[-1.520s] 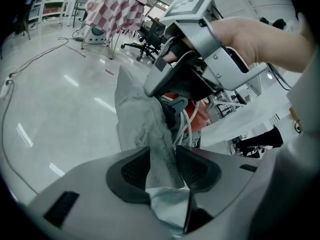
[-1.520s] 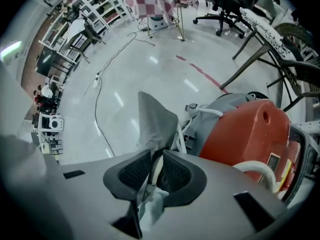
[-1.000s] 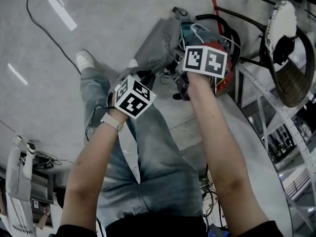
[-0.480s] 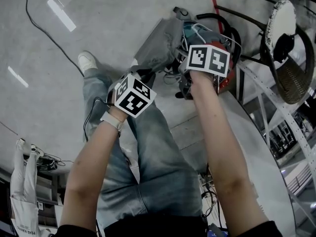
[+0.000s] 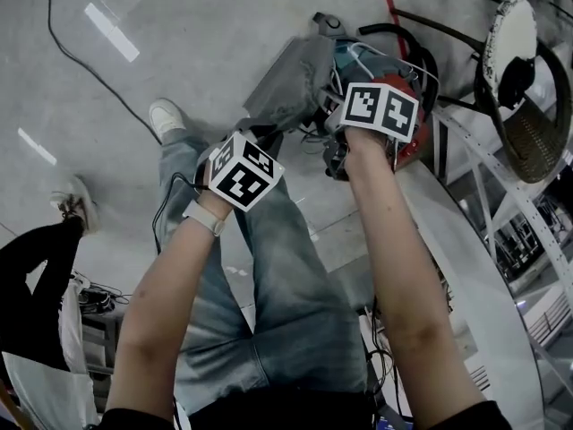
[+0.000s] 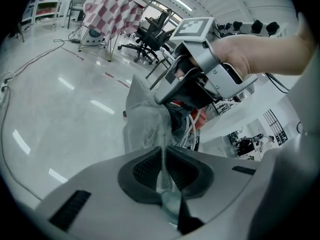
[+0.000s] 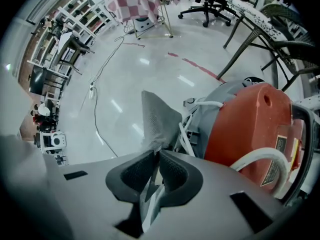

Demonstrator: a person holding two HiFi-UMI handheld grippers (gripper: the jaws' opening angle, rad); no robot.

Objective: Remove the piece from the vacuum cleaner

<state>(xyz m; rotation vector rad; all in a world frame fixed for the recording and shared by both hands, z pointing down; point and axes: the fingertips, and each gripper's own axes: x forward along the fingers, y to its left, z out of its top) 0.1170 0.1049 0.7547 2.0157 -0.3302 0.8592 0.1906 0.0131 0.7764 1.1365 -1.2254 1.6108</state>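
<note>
A polished grey floor [image 5: 107,106] is reflecting strips of ceiling light, and a black cable [image 5: 67,52] is trailing across it. A white surface [image 5: 474,267] with a curved edge is running along the right of the head view, with a wicker chair [image 5: 528,141] standing beyond it. In the left gripper view a table under a red-checked cloth [image 6: 110,14] and black office chairs [image 6: 155,31] are standing further off in the room. A second person in black [image 5: 36,267] is showing at the left edge of the head view.

The vacuum cleaner [image 5: 412,141] is sitting at the far end of the surface, just beside the chair. Its body is showing red in the right gripper view, with grey parts and white hoses [image 7: 200,106] looping over it.

The piece, a grey cloth bag [image 5: 291,83], is stretching out from the vacuum cleaner's left side above the floor. It is looking crumpled and finely meshed, coming to a point at its upper corner. Whether it is free of the machine I cannot tell.

The left gripper [image 6: 164,159] is pinching a fold of the bag, its fingers [image 6: 145,171] clenched on the mesh. The right gripper [image 7: 155,166] is gripping another edge of the bag close to the red body, its fingers [image 7: 175,171] pressing the cloth between them.
</note>
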